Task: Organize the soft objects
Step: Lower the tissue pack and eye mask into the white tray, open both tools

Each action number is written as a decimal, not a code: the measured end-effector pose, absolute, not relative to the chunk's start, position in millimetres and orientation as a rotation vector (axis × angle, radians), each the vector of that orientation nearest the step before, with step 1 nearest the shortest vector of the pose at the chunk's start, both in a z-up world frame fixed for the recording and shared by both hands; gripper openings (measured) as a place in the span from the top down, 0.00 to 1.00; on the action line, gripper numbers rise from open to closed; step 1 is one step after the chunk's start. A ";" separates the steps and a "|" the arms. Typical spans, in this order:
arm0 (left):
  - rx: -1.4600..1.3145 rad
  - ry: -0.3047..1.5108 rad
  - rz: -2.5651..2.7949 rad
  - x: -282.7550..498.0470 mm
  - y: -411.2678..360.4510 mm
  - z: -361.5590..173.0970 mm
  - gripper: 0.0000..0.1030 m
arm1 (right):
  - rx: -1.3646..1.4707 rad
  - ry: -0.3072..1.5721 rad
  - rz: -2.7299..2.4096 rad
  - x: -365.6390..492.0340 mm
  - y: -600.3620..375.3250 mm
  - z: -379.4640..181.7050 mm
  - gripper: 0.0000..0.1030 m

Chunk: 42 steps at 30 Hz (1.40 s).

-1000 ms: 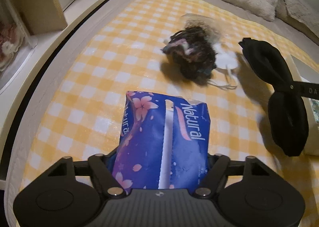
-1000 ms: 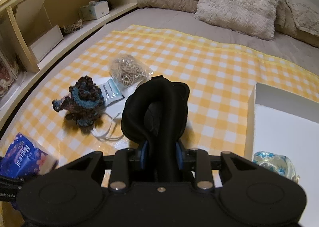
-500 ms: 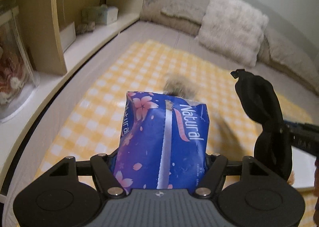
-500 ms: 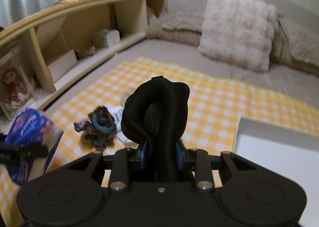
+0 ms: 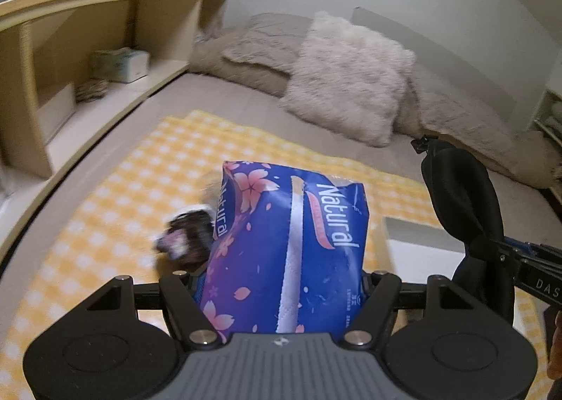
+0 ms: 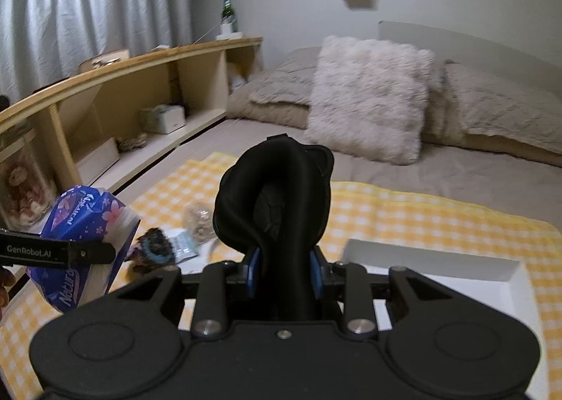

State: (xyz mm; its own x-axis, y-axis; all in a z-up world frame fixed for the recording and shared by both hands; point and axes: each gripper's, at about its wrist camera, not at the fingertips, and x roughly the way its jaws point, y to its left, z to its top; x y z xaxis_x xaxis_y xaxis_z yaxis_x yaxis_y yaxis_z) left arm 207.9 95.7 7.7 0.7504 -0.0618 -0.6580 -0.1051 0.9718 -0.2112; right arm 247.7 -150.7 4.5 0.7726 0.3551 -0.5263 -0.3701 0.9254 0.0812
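Left wrist view: left claw (image 5: pixel 279 285) is gripping the blue tissue pack (image 5: pixel 284 245) at mid width, holding it above the checkered blanket (image 5: pixel 116 196).

Right wrist view: right claw (image 6: pixel 283 271) is pinching the black eye mask (image 6: pixel 277 203) narrowly, above the white box (image 6: pixel 435 268) near the blanket's right edge.

A bedroom at home: my view takes in a bed (image 6: pixel 456 168) with a grey sheet, a fluffy pillow (image 6: pixel 368 97) and quilted cushions (image 6: pixel 502 108) against a pale wall. A yellow checked cloth (image 6: pixel 421 210) covers the mattress. Beside it, a low wooden shelf (image 6: pixel 147 66) holds a tissue box (image 6: pixel 163 118); grey curtains (image 6: pixel 87 13) hang behind, a green bottle (image 6: pixel 228 13) on top.
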 end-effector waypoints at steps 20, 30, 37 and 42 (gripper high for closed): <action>-0.227 0.746 -0.238 265.9 -52.4 -6.3 0.32 | 0.051 0.468 0.068 256.4 -310.9 8.1 0.71; -0.256 0.818 -0.310 297.1 -107.9 -34.3 0.32 | -0.109 0.642 -0.035 285.5 -348.9 -53.7 0.71; -0.276 0.866 -0.354 311.3 -136.8 -58.6 0.32 | -0.067 0.784 0.068 302.8 -348.7 -86.1 0.70; -0.306 0.926 -0.346 323.0 -143.5 -81.1 0.32 | -0.104 0.846 0.024 315.6 -353.4 -108.8 0.69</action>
State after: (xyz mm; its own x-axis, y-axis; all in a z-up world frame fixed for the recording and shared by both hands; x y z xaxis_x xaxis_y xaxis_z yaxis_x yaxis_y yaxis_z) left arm 323.0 -143.5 -81.1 0.5534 -0.4167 -0.7212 0.1579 0.9027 -0.4003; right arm 315.6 -353.4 -108.8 0.6629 -0.0200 -0.7484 -0.0632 0.9946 -0.0825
